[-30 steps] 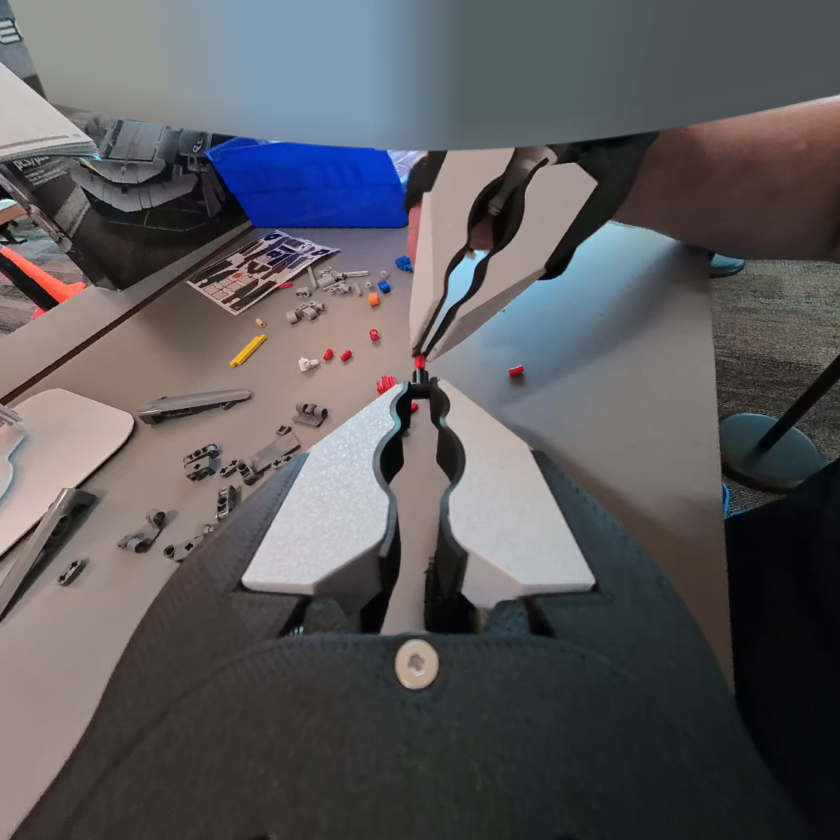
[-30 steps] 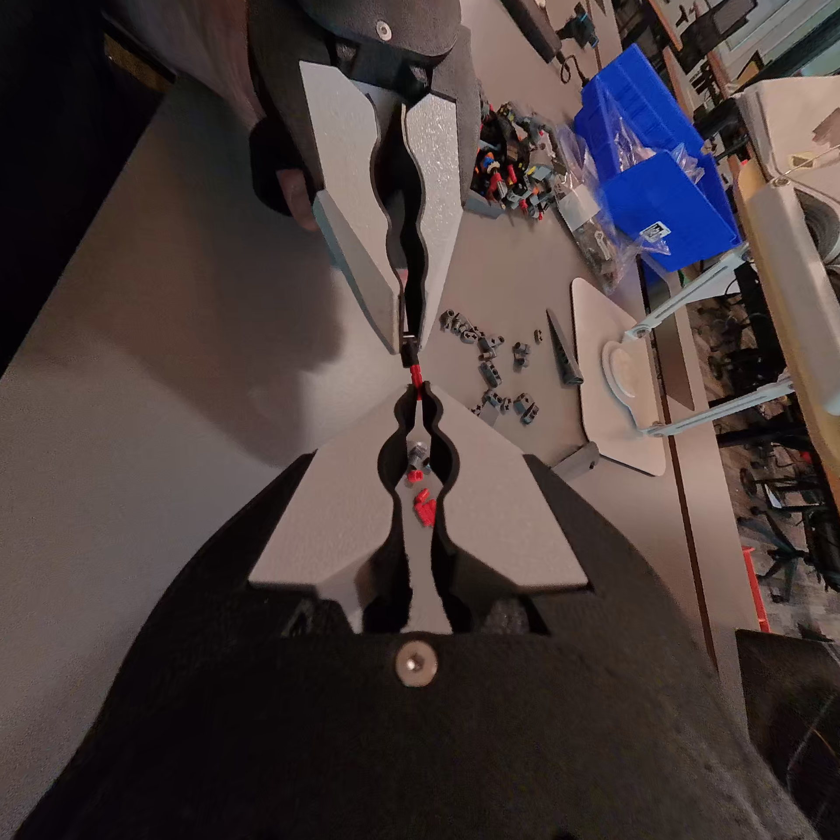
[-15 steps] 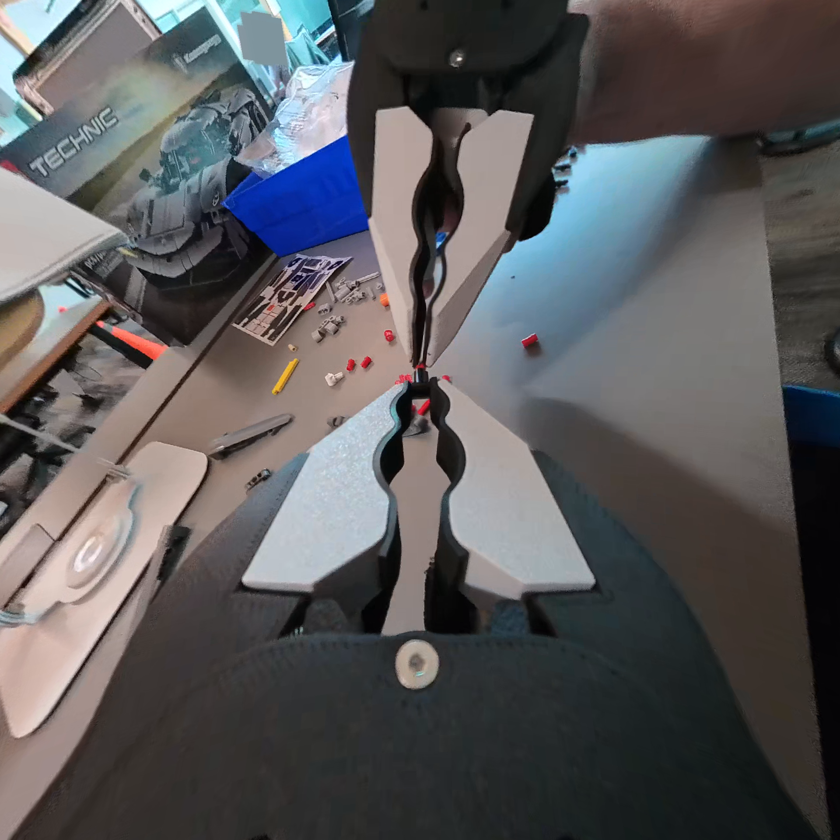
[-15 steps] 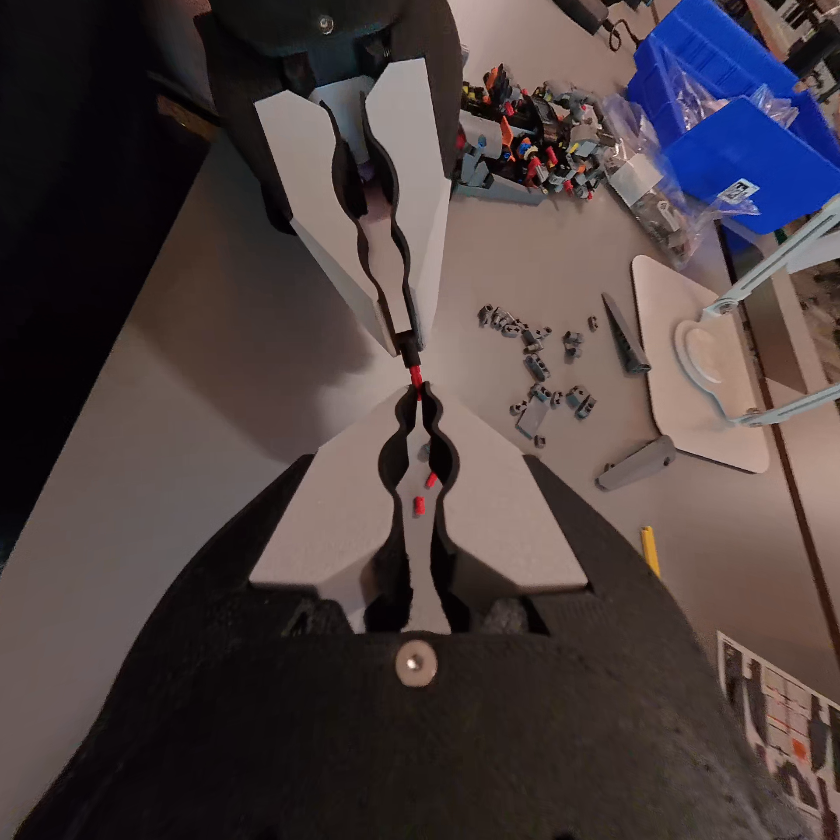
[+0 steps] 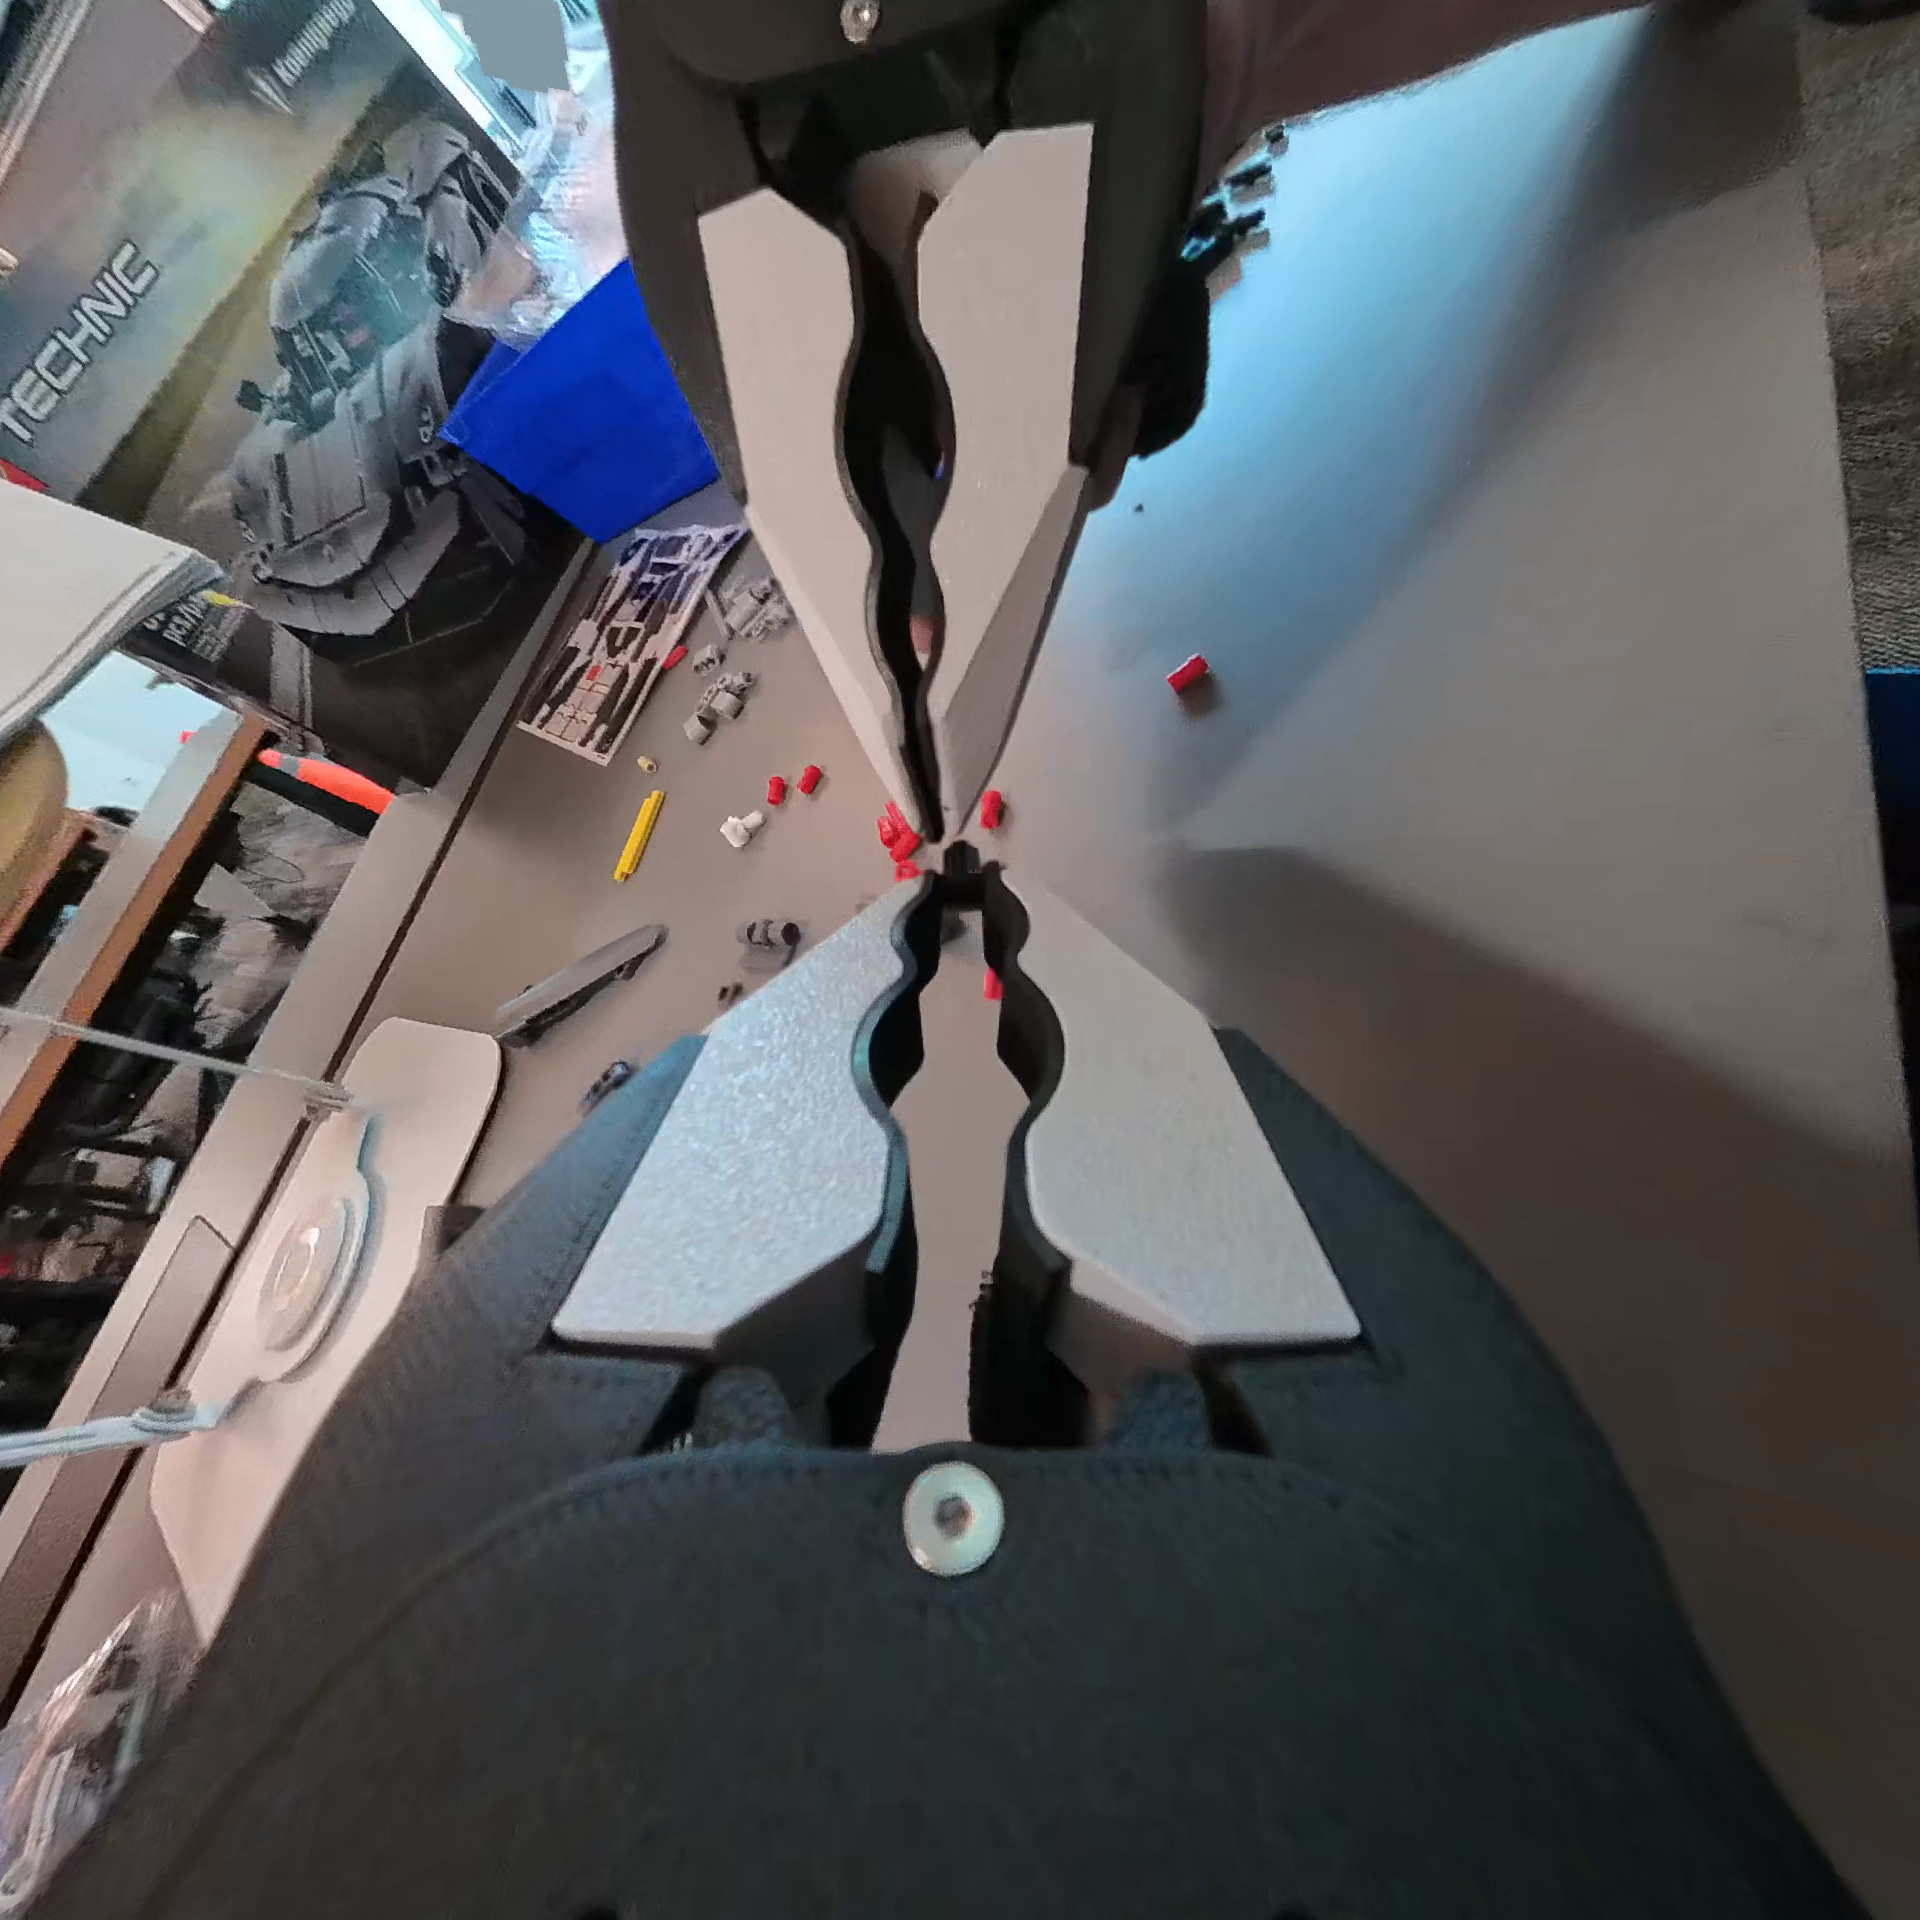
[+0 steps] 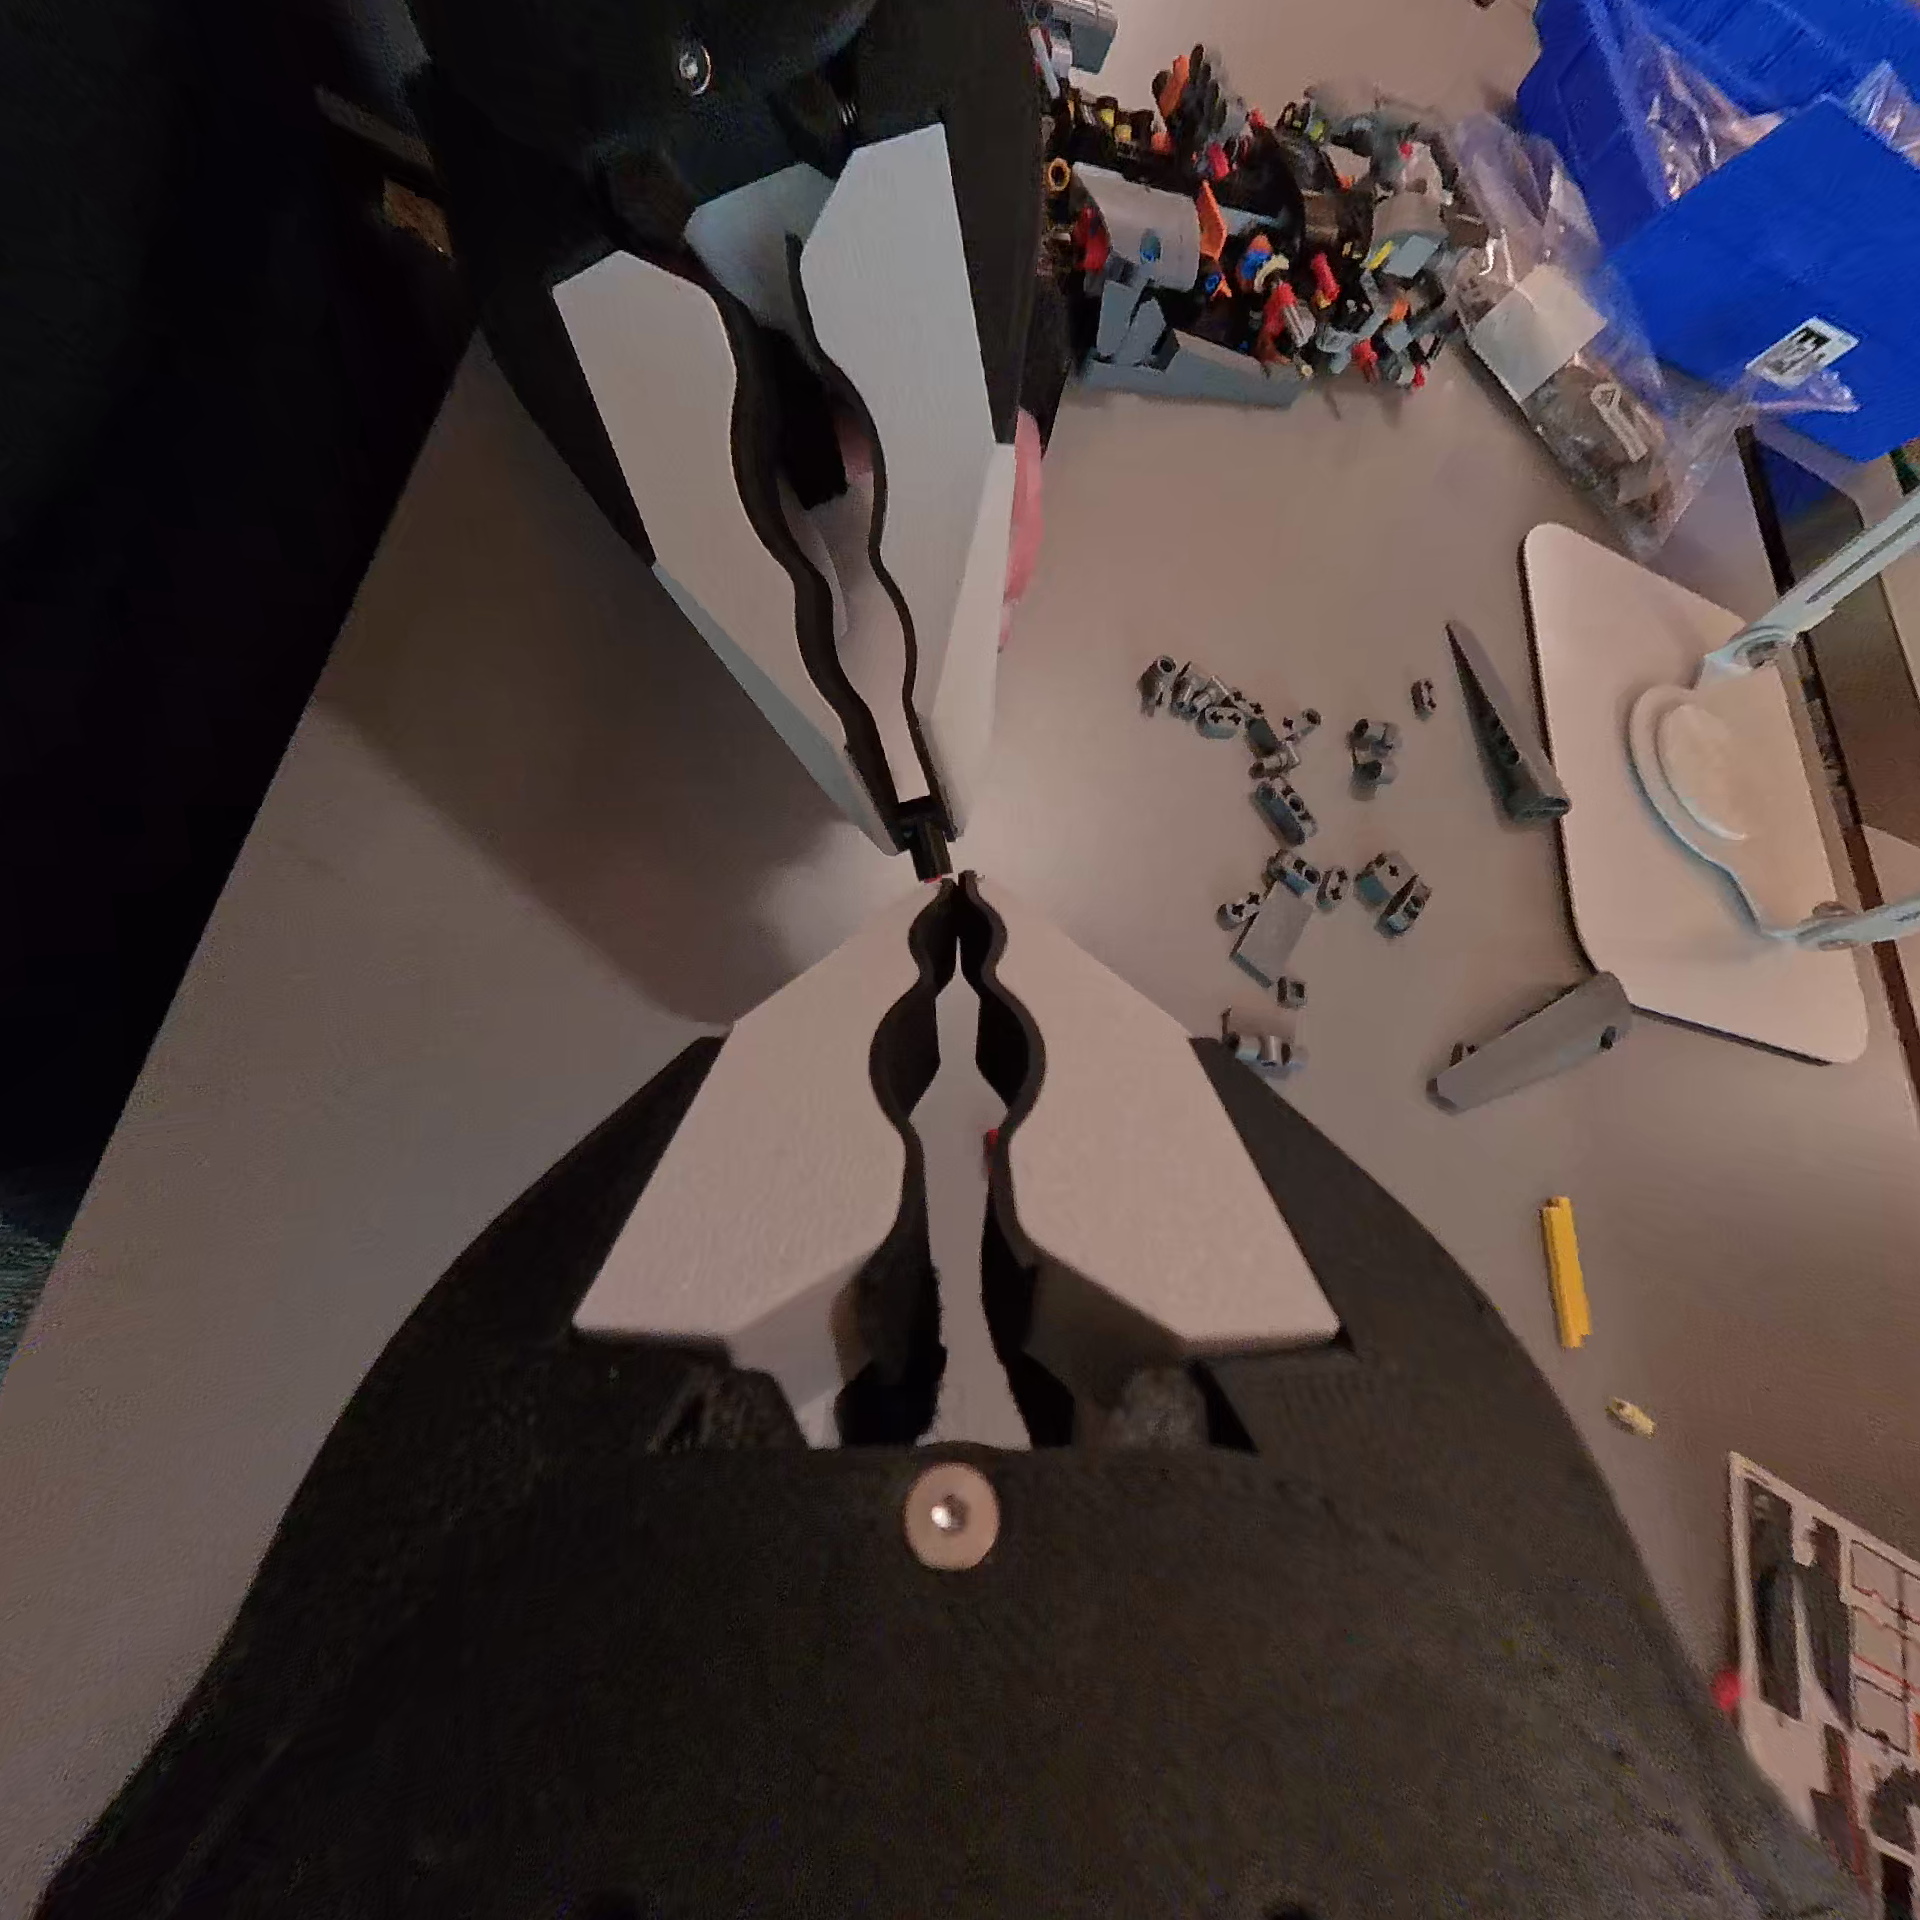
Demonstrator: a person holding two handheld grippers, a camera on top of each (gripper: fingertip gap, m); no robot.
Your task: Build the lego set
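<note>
The table (image 5: 1455, 520) has a smooth, matte grey top. In the left wrist view its far part reflects cool, bluish daylight, while the near right part lies in shadow. In the right wrist view the same top appears warm beige under dimmer light, with a dark, unlit area beyond its left edge. A seam (image 5: 457, 821) runs along the table's left side, where an adjoining surface with a brown wooden edge (image 5: 135, 914) meets it. Grey speckled carpet (image 5: 1870, 312) covers the floor past the table's far right edge. A white flat base plate (image 6: 1704, 810) with a metal bracket rests on the table.
</note>
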